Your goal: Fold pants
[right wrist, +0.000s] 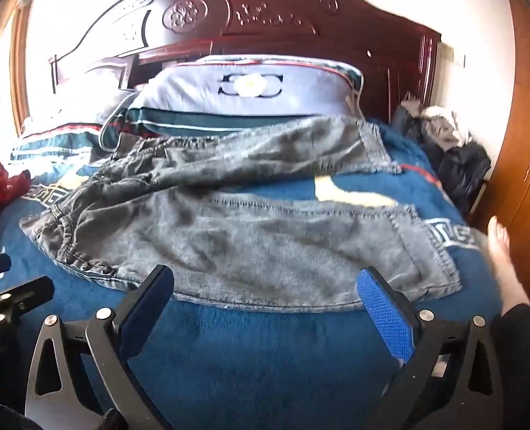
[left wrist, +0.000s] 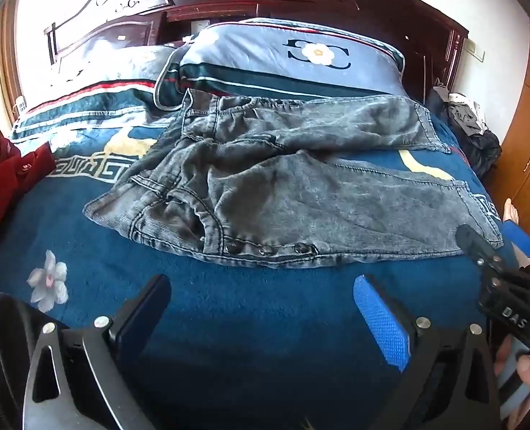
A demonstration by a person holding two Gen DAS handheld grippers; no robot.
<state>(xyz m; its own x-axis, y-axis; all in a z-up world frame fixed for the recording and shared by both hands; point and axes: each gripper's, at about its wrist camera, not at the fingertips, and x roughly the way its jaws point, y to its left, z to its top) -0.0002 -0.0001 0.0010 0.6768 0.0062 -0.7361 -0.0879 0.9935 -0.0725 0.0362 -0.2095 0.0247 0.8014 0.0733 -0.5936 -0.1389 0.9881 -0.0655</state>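
Pants (left wrist: 283, 193) lie on the bed (left wrist: 229, 322), spread over a blue blanket, unfolded. Waistband sits at left, the two legs run right and splay apart in a V, blanket showing between them. Far leg rests up against the pillow (left wrist: 293, 61); near leg lies closest to both grippers, hem near the bed's right edge.

Left gripper (left wrist: 261, 308): fingers fully open, nothing between them, hovering over bare blanket just short of the near leg's lower seam, roughly under the crotch and button area. Tilted down at the fabric.

Right gripper (right wrist: 265, 297): fingers also wide open, empty, and straddling the near leg's lower edge toward the hem end. Pads not pressing on cloth as far as I can tell. In the left view its tip shows at the hem corner (left wrist: 480, 236).

My read: this is pre-grasp. Both grippers line up along the near leg's edge, one at each end, likely so the leg can be lifted evenly and laid over the far one. No fold made yet.

Risk: denim is thick, and a pinch could catch blanket too.
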